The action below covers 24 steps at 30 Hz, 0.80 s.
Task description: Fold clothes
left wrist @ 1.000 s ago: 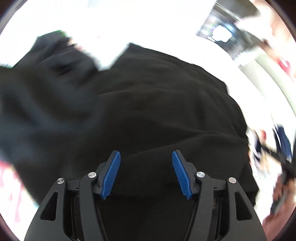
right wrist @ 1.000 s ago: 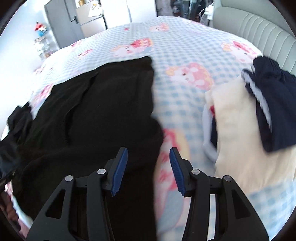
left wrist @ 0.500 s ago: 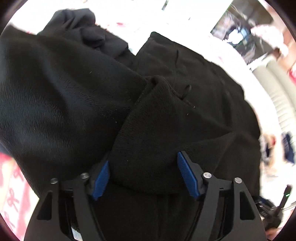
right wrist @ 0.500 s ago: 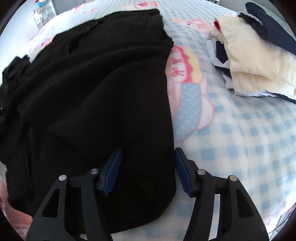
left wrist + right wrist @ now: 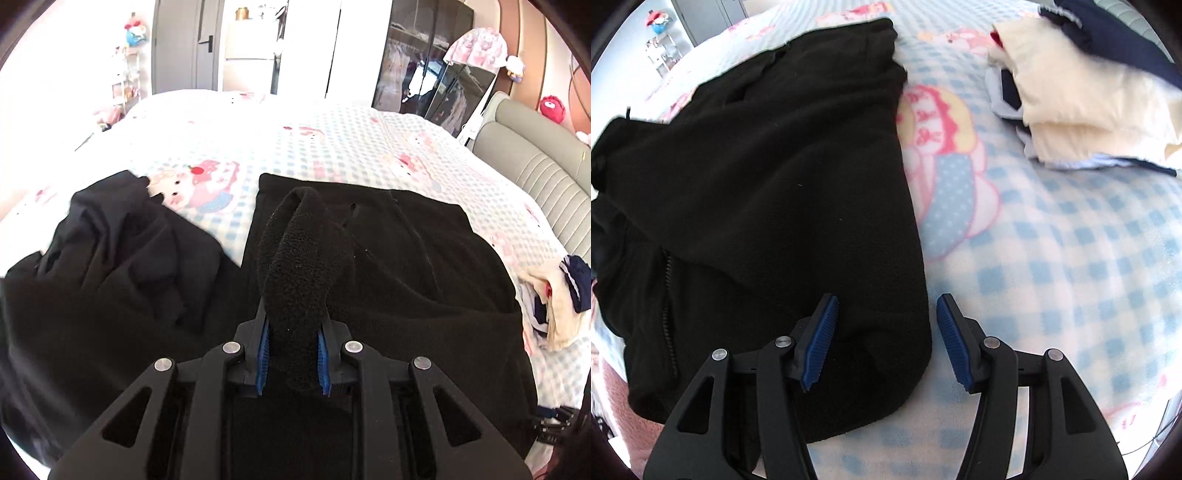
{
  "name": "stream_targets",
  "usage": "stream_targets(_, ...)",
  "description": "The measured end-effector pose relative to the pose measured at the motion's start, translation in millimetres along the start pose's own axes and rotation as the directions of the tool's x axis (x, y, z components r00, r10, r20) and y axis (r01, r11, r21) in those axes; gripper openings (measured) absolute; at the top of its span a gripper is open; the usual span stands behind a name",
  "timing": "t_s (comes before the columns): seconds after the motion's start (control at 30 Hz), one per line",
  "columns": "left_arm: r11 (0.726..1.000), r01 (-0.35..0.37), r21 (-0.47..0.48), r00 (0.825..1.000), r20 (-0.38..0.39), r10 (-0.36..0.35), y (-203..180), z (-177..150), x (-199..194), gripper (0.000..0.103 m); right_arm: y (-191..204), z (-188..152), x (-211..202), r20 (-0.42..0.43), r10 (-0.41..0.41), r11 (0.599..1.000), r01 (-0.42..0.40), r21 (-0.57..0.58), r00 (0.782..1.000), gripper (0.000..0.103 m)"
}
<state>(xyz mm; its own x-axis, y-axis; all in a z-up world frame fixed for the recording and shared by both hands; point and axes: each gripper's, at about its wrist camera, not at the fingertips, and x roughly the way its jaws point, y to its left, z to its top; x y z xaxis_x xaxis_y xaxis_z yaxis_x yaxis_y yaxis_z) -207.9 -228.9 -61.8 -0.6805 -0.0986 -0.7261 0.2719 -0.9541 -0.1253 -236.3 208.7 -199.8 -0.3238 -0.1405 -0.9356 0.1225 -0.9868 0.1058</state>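
Observation:
A black fleece jacket lies spread on the bed. My left gripper is shut on a thick fold of that fleece, which stands up between the blue pads as a raised loop. In the right wrist view the same black fleece jacket fills the left half, zipper showing at its left edge. My right gripper is open, straddling the jacket's lower right corner, with the fleece edge lying between the fingers.
A second dark garment lies crumpled left of the jacket. A stack of cream and navy clothes sits at the right. The checked cartoon-print bedspread lies under everything; a grey padded headboard stands at the right.
My left gripper has closed on a fold of the fleece and lifted it; its view has risen to show the room. My right gripper has dropped closer to the jacket's corner, still open.

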Motion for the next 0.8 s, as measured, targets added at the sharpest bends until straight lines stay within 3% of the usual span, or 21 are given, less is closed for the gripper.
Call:
stream_targets(0.03,1.000,-0.025,-0.005,0.999,-0.039,0.025,2.2,3.3,16.1,0.031,0.2,-1.0,3.9,-0.010,0.000,1.000,0.000,0.003,1.000,0.057)
stream_targets(0.07,0.999,-0.049,-0.014,0.994,-0.101,0.048,5.6,4.3,33.4,0.041,-0.4,-1.2,7.0,-0.020,0.002,1.000,-0.002,0.009,1.000,0.058)
stream_targets(0.13,0.995,-0.092,-0.038,0.970,-0.229,0.081,14.3,2.5,63.4,0.044,-3.3,1.3,9.3,-0.038,0.013,1.000,-0.012,0.029,0.999,0.058)
stream_targets(0.17,0.995,-0.088,-0.057,0.969,-0.236,0.072,17.4,0.3,63.3,0.044,-2.6,2.5,8.4,-0.042,0.010,1.000,-0.009,0.020,0.999,0.058)
stream_targets(0.27,0.995,-0.036,-0.092,0.988,-0.154,0.022,14.2,-8.9,35.1,0.045,0.8,3.8,2.8,-0.038,-0.009,1.000,0.009,-0.007,0.999,0.058)
stream_targets(0.33,0.995,0.048,-0.090,0.990,-0.130,-0.059,-2.1,-19.9,14.0,0.048,2.8,4.5,-1.8,-0.030,-0.011,1.000,0.010,-0.015,0.999,0.058)
stream_targets(0.43,0.976,0.216,0.020,0.962,-0.173,-0.210,-53.7,-45.9,-7.0,0.048,9.6,11.1,-10.3,0.009,0.033,0.999,-0.033,-0.029,0.999,0.058)
stream_targets(0.53,0.936,0.294,0.196,0.943,-0.218,-0.250,-119.4,-75.6,-13.3,0.048,22.3,22.9,-17.2,0.053,0.068,0.997,-0.065,-0.051,0.996,0.058)
stream_targets(0.6,0.894,0.343,0.288,0.927,-0.256,-0.273,-162.6,-95.5,-12.7,0.048,31.2,28.6,-16.8,0.066,0.093,0.994,-0.089,-0.059,0.994,0.058)
stream_targets(0.7,0.872,0.340,0.352,0.921,-0.314,-0.232,-197.4,-113.0,-7.9,0.048,45.6,22.3,-4.4,0.025,0.083,0.995,-0.082,-0.060,0.996,0.058)
stream_targets(0.8,0.855,0.326,0.403,0.913,-0.369,-0.174,-227.1,-128.4,-2.5,0.049,53.0,25.7,-6.6,0.012,-0.030,0.990,0.031,-0.138,0.999,0.056)
